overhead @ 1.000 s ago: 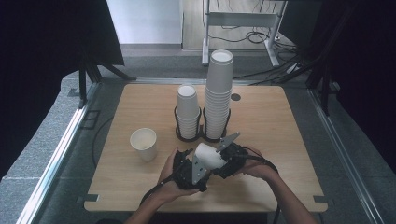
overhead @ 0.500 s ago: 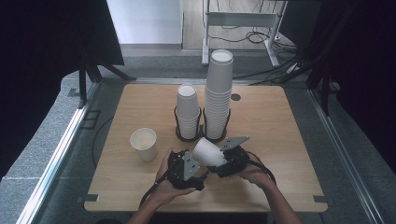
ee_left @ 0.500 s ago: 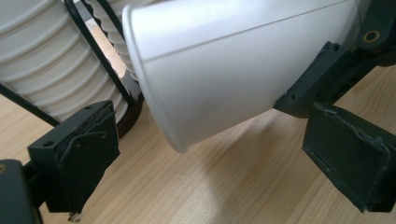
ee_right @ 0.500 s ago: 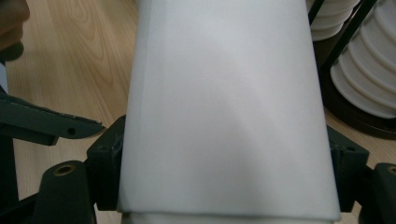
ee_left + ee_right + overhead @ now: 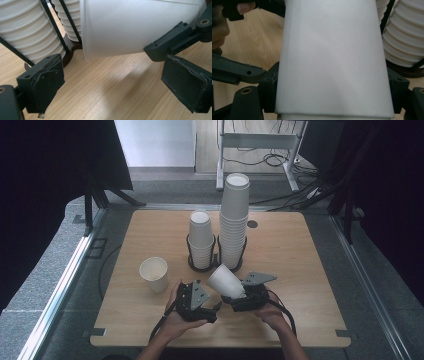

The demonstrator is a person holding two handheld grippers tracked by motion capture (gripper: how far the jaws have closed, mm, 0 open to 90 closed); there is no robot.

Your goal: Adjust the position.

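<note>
The right gripper (image 5: 239, 296) clamps the tilted paper cup (image 5: 225, 281); too much squeeze may crush it. The left gripper (image 5: 206, 306), jaws apart and closing on nothing, may bump the cup stacks (image 5: 234, 222).

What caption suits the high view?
Right gripper holds a tilted paper cup before two racked cup stacks; left gripper alongside, jaws empty.

Lone upright cup (image 5: 154, 273) left of two racked stacks (image 5: 234, 220)

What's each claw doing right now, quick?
Left claw: open, nothing between its jaws, which have just been closing.
Right claw: closed on a paper cup.
</note>
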